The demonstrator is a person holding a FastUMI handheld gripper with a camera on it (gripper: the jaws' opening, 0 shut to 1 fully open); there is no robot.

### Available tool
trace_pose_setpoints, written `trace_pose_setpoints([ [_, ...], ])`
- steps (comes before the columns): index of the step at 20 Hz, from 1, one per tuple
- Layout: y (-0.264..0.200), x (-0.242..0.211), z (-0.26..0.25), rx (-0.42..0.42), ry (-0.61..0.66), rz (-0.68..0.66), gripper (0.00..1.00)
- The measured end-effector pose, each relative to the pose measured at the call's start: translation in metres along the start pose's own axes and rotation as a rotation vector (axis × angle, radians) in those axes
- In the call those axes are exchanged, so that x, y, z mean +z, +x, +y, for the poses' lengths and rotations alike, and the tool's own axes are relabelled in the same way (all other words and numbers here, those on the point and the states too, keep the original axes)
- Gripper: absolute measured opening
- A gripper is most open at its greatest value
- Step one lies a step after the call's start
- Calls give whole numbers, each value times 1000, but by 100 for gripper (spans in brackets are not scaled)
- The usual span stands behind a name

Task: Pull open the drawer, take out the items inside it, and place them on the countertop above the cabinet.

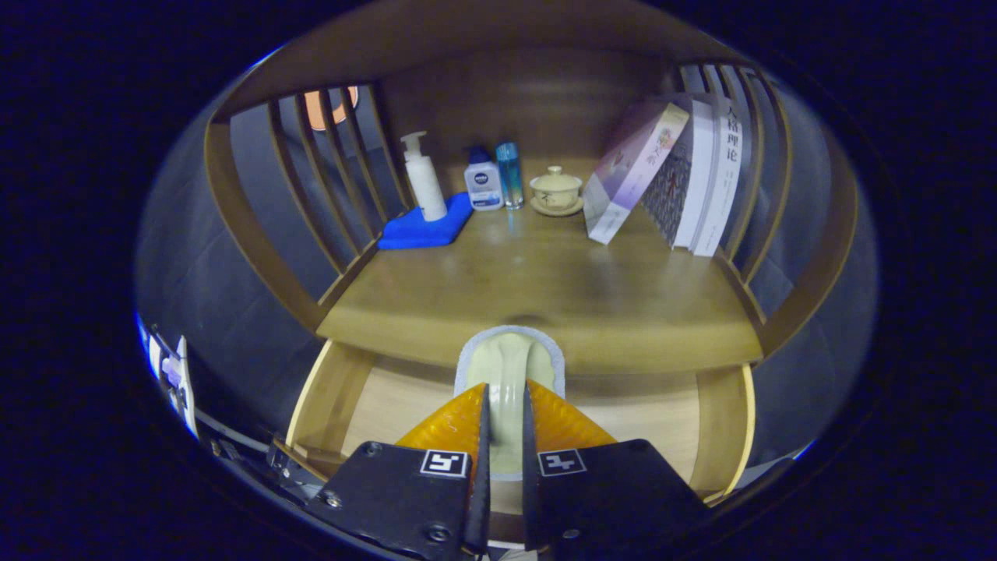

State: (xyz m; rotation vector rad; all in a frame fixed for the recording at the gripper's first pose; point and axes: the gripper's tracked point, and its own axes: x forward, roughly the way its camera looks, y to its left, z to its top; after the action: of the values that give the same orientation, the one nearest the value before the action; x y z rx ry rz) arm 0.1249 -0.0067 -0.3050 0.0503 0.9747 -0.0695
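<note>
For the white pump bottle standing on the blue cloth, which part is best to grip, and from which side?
Probably grip the pump bottle at mid-body, coming from the front: it stands upright, its sides are straight, and slats and another bottle flank it. First the gripper, now shut on a pale green item, must release that.

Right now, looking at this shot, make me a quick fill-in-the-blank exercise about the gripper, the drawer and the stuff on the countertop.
1. The gripper is shut on a pale green ____ with a grey rim.
2. Below the countertop, the drawer stands ____.
3. The white pump bottle stands on a folded ____ cloth.
4. The books lean beside a lidded ____ on a saucer.

Missing words: sponge; open; blue; teacup
</note>
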Motion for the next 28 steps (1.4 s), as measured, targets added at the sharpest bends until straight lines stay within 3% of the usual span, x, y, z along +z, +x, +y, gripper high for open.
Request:
trace_pose_setpoints([
  [10, 61, 71, -18, -110, -38, -21, 20],
  [19, 99, 97, -6, -120, -50, -59, 21],
  [21, 92, 99, -1, -108, -42, -86, 33],
  [24, 72, 104, 4, -91, -35, -143, 63],
  [28, 27, 91, 18, -38, -52, -216, 80],
])
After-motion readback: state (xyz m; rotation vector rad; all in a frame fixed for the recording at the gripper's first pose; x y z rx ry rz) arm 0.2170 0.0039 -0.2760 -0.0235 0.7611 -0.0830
